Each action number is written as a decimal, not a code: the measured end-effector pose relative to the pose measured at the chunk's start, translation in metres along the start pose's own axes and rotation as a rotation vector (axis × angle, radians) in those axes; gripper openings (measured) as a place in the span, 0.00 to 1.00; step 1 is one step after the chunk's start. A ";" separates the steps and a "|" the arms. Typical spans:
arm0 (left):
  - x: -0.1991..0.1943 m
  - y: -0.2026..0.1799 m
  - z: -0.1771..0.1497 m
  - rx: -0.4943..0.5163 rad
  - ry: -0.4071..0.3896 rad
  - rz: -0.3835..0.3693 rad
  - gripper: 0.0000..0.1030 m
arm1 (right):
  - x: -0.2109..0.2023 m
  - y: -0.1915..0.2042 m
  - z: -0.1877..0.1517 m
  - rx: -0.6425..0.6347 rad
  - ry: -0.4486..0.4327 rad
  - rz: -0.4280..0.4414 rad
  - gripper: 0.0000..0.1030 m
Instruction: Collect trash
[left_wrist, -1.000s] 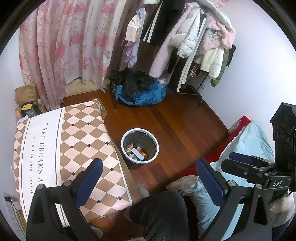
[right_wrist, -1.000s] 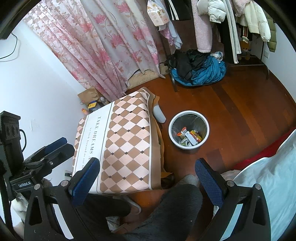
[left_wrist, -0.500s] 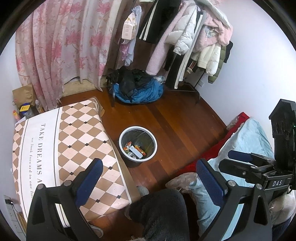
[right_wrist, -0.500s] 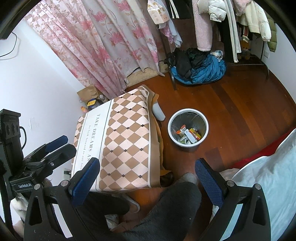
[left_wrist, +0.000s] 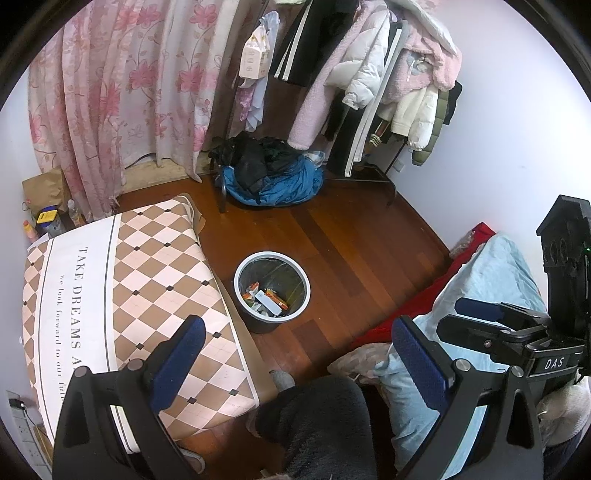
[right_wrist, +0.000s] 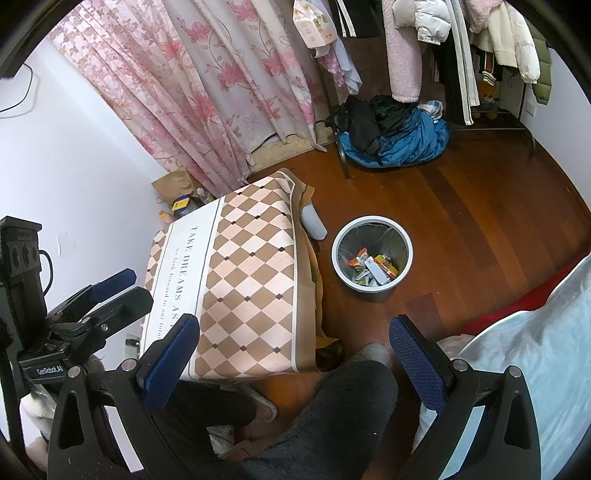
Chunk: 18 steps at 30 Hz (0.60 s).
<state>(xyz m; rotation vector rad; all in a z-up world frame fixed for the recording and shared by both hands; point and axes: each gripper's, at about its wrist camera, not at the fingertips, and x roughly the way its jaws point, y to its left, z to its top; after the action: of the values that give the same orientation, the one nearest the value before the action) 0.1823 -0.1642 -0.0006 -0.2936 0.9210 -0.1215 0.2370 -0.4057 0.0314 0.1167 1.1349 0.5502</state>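
Partly hidden: contents of round grey plastic waste bin (left_wrist: 272, 291), lined with a clear bag, only orange and white wrappers (left_wrist: 266, 301) discernible. Bin on dark wooden floor (left_wrist: 351, 236), at 3 o'clock from the low table under a brown-and-cream checked cloth (left_wrist: 147, 280) lettered "TAKE DREAMS". Blue clothes heap (left_wrist: 273, 181) at 12 o'clock. Left gripper (left_wrist: 295, 354) and right gripper (right_wrist: 293, 350) spread wide, empty; labels "GenRobot.AI", "DAS".

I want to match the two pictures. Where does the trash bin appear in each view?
Left wrist: the trash bin is just left of centre, right of the checkered table.
Right wrist: the trash bin is right of centre.
Shared landmark: the blue clothes pile lies beyond it in both.
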 end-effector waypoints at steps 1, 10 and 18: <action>0.000 0.000 0.000 0.001 0.001 -0.001 1.00 | 0.000 0.000 0.000 -0.002 0.000 0.000 1.00; -0.002 -0.001 0.001 -0.001 0.001 -0.001 1.00 | -0.002 -0.004 -0.001 -0.010 0.009 0.002 1.00; -0.002 -0.001 0.001 -0.003 -0.001 0.000 1.00 | -0.002 -0.002 -0.001 -0.007 0.010 0.002 1.00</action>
<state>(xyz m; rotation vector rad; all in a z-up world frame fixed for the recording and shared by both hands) 0.1816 -0.1644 0.0015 -0.2968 0.9201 -0.1203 0.2360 -0.4086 0.0319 0.1087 1.1424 0.5570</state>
